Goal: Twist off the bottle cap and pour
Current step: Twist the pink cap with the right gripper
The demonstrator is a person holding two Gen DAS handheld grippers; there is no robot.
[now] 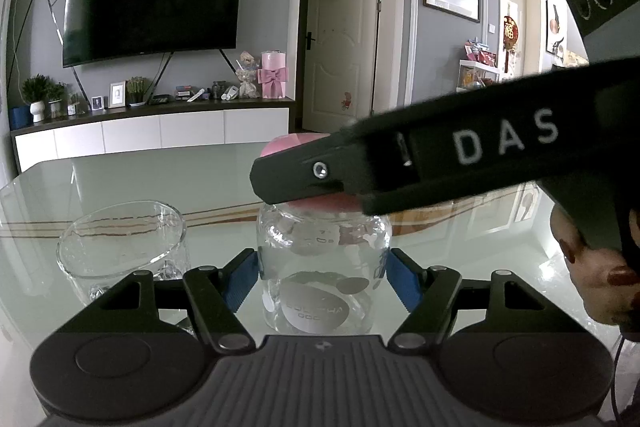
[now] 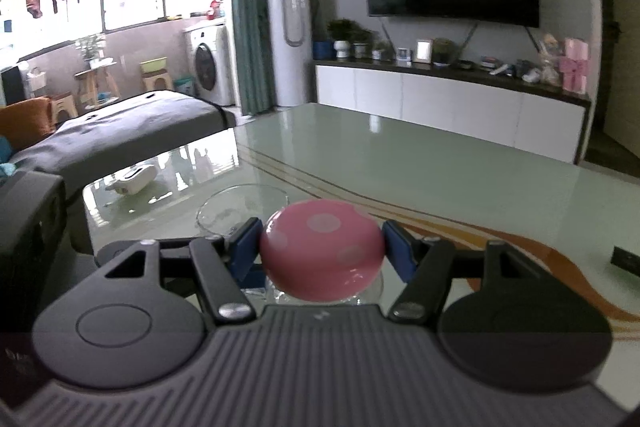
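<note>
A: Nearest, low in the left wrist view, the left gripper point(image 1: 322, 277) has its blue pads pressed on both sides of the clear bottle point(image 1: 324, 267), which stands on the glossy table point(image 1: 160, 179).

B: And the right gripper point(image 2: 323, 251)?

A: Clamped on the pink spotted cap point(image 2: 322, 247), mid-frame, atop the bottle.

B: The glass point(image 1: 120, 247)?

A: Left of the bottle, seemingly empty, though glare makes that uncertain.
</note>
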